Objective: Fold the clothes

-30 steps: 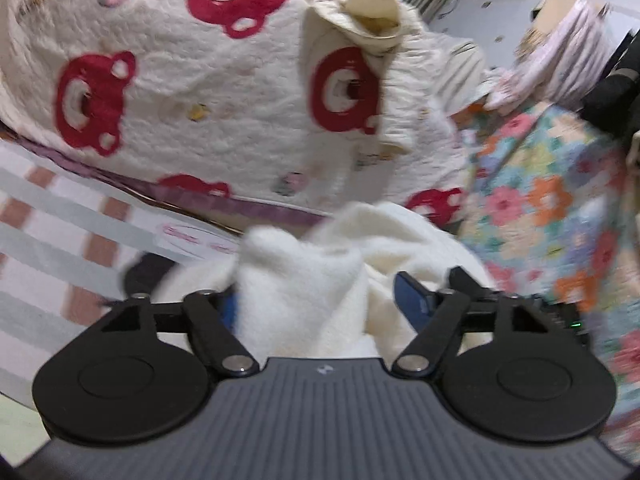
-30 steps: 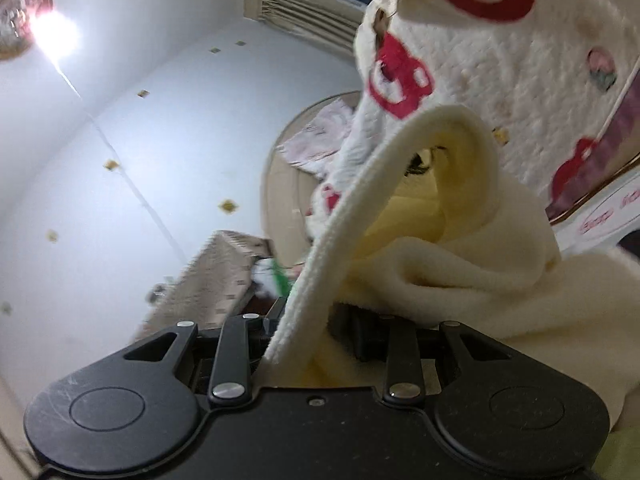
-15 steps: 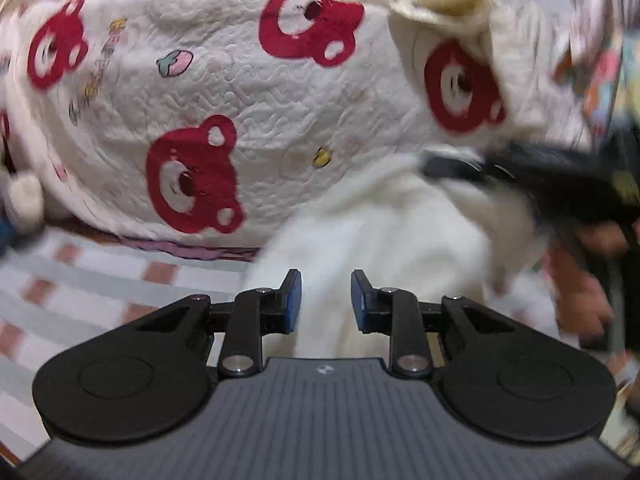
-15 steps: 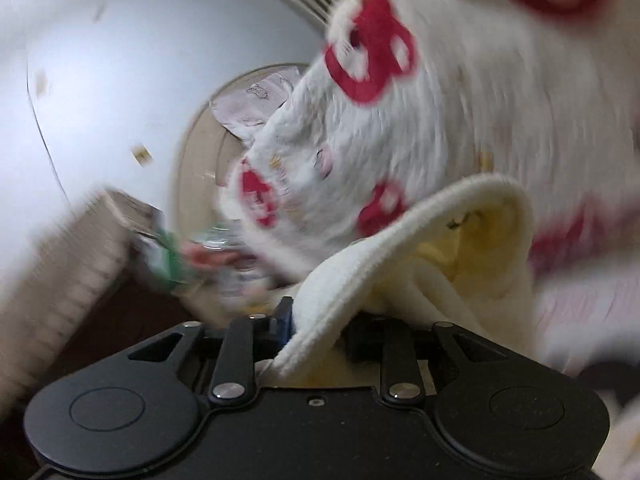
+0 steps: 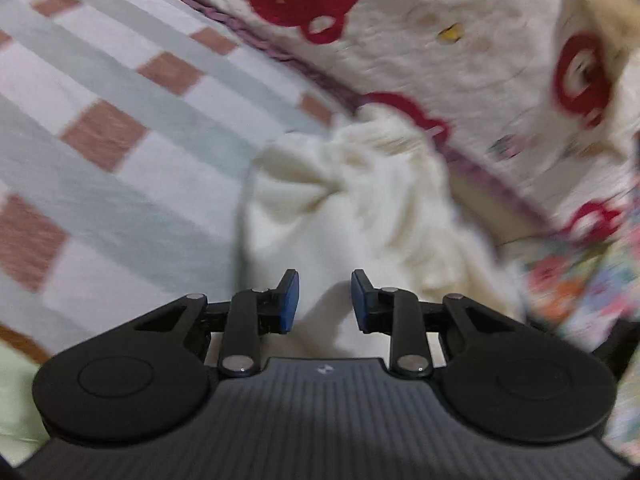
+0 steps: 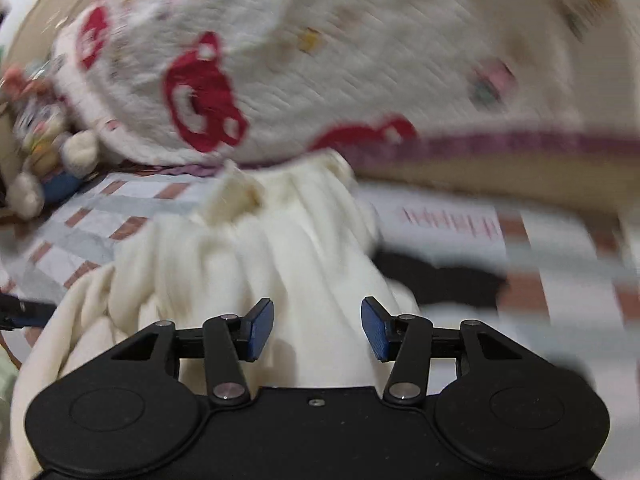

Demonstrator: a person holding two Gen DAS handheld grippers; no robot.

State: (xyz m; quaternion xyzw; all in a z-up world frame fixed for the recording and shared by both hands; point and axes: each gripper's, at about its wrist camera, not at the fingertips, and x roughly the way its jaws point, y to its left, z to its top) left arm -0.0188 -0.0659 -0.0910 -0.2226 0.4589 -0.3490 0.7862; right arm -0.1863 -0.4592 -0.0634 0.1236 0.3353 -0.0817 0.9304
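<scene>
While bunched on striped sheet (image 5: 120, 128), cream garment (image 5: 352, 208), both grippers agape above

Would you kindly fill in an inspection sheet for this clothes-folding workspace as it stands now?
Surface: checked bedsheet, white, grey and brown.
Job's things: cream garment bunched on the sheet, unfolded.
Clutter: bear-print quilt heaped behind; dark item beside the garment; stuffed toy at far left; floral fabric at right.
Grippers: left gripper open, right gripper open, both over the garment, gripping nothing.
Cables: nothing seen.
Surroundings: blurred; pale wall at upper left in the right wrist view.
</scene>
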